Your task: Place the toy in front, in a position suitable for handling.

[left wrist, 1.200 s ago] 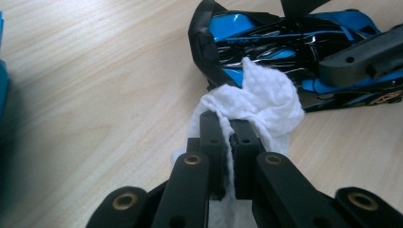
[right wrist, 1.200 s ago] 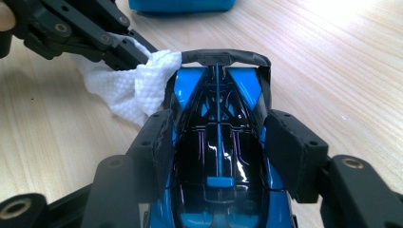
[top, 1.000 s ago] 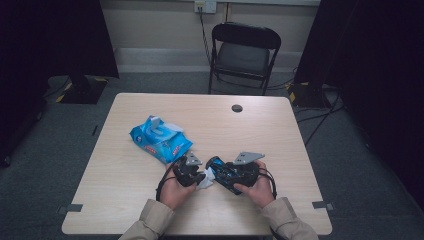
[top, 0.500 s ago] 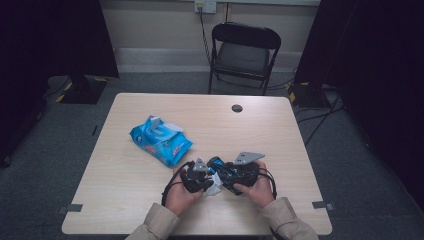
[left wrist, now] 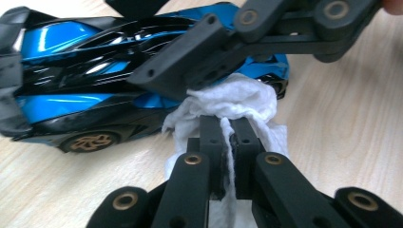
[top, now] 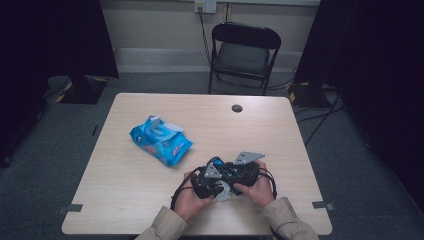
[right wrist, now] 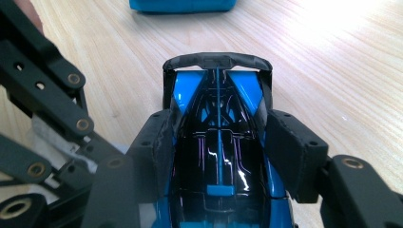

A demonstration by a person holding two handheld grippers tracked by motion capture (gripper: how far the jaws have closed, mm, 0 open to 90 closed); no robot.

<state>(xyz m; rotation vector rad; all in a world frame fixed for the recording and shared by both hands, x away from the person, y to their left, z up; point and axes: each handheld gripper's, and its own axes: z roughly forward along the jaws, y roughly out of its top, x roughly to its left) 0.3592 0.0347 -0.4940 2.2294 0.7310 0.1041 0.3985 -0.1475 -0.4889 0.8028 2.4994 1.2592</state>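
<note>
One pale wooden table (top: 125, 200), its near edge cut off at the bottom of the high view. One black folding chair (top: 244, 50) behind it, upper centre. One blue soft pack of wipes (top: 161, 141) left of centre on the table; in the right gripper view just its lower edge shows at the top (right wrist: 183, 4). One small dark round disc (top: 237, 108) near the far edge — too small to identify.

One glossy blue-and-black toy sports car (right wrist: 217, 156), low centre of the high view, nose cut off at the bottom of the right gripper view. Right gripper (right wrist: 217, 156) pinches the car's flanks. Left gripper (left wrist: 227, 142) has jaws pressed together on one crumpled white wipe (left wrist: 237, 102) — wipe touching the car's side, partly hidden.
</note>
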